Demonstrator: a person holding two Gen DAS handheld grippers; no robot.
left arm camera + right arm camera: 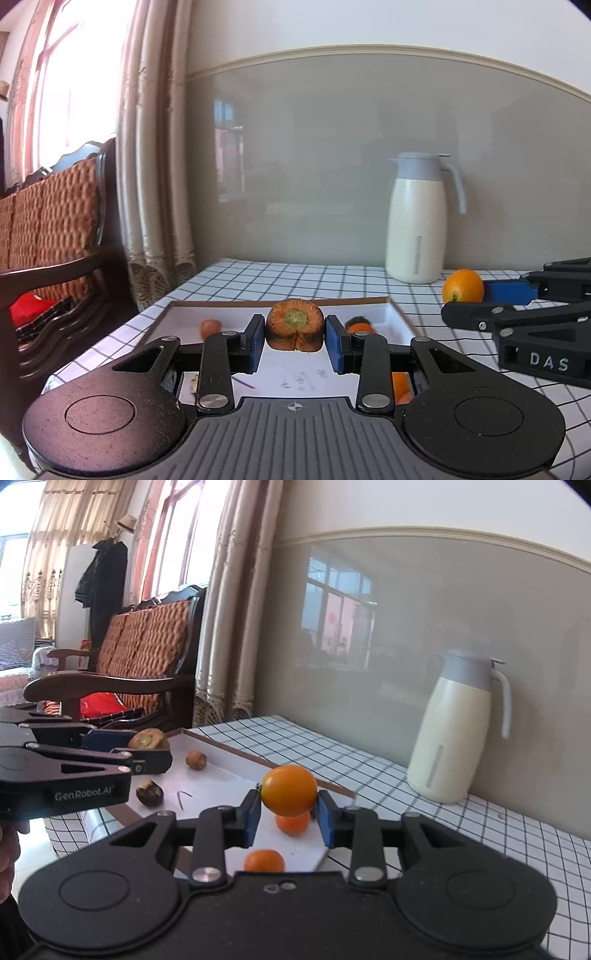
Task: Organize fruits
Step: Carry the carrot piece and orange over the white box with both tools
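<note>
My left gripper is shut on a carrot piece, orange-brown with a green core, held above the white tray. It also shows in the right wrist view, at the far left. My right gripper is shut on a small orange fruit, held above the tray's near right part. The same fruit shows in the left wrist view, off the tray's right side. In the tray lie two small oranges, a brown nut and a dark chestnut.
A cream thermos jug with a grey lid stands at the back of the checked tablecloth, near the wall. A wooden armchair and curtains stand left of the table. The table's left edge drops off beside the tray.
</note>
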